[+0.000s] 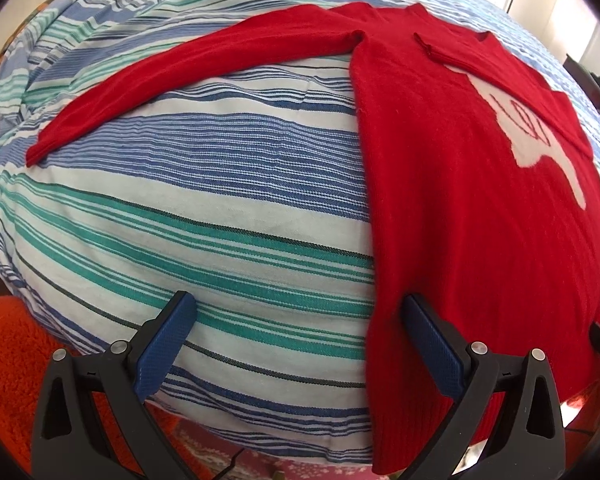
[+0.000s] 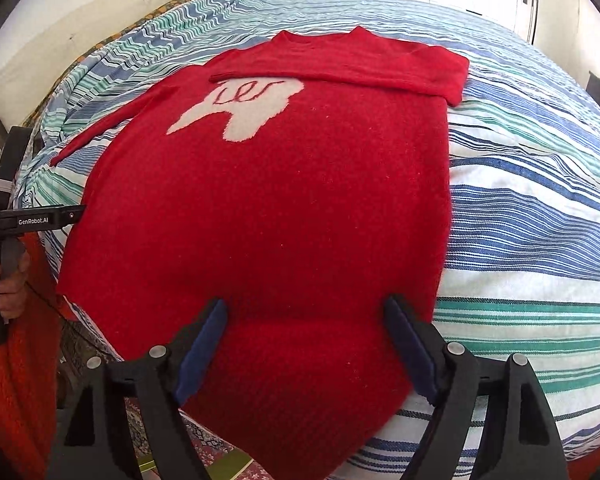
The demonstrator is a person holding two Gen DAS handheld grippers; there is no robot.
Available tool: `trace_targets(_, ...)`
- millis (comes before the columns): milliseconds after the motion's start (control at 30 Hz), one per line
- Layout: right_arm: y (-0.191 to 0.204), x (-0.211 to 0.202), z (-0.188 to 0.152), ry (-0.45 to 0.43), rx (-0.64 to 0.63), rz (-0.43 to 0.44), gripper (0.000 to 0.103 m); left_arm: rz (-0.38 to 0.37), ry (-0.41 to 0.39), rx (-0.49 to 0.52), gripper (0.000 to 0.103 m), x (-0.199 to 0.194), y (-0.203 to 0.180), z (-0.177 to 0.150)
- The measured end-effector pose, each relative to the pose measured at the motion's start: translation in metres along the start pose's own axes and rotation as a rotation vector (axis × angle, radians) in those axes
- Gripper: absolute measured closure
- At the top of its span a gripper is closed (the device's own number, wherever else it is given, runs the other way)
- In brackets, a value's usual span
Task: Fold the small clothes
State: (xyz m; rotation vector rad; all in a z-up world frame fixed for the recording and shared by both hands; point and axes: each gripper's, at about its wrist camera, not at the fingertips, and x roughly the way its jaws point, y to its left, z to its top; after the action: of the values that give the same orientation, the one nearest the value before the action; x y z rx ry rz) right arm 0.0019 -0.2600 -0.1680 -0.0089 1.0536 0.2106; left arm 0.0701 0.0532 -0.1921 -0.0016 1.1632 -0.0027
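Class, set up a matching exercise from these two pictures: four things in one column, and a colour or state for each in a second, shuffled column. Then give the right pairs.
Things:
1. sweater
2. bedcover
3. left sleeve
4. right sleeve

Descriptions:
A. folded across the chest
B. red with a white patch
C. stretched out flat to the side
D. blue, green and white stripes

Pairs: 1-B, 2-D, 3-C, 4-A

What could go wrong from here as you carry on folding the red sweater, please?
1. The red knitted sweater hangs over the near edge of the striped bedspread; a pull might slide it off.
2. One long sleeve is folded across the chest and could spring open.
3. The other sleeve lies stretched out, far from the open left tool.
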Motion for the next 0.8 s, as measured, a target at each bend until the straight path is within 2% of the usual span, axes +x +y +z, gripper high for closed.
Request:
trace_targets(100,0.0022,0.0022,0.0016,0.006,-0.005,0.005,0.016,-0.001,0.003,0.001,0.0,-0.0005,0.0005,-0.0005)
trace_targets(333,-0.0043,0.0011,0.0007,-0.002,0.038,0.059,0.016,0.014,0.007,0.012,0.0,-0.0004,-0.0021,-0.0038)
trace_targets(800,-0.0018,0.0035,0.0023,0.002,0.03,0.065,0.011,0.013,0.016,0.006,0.0,0.002,-0.003,-0.0009)
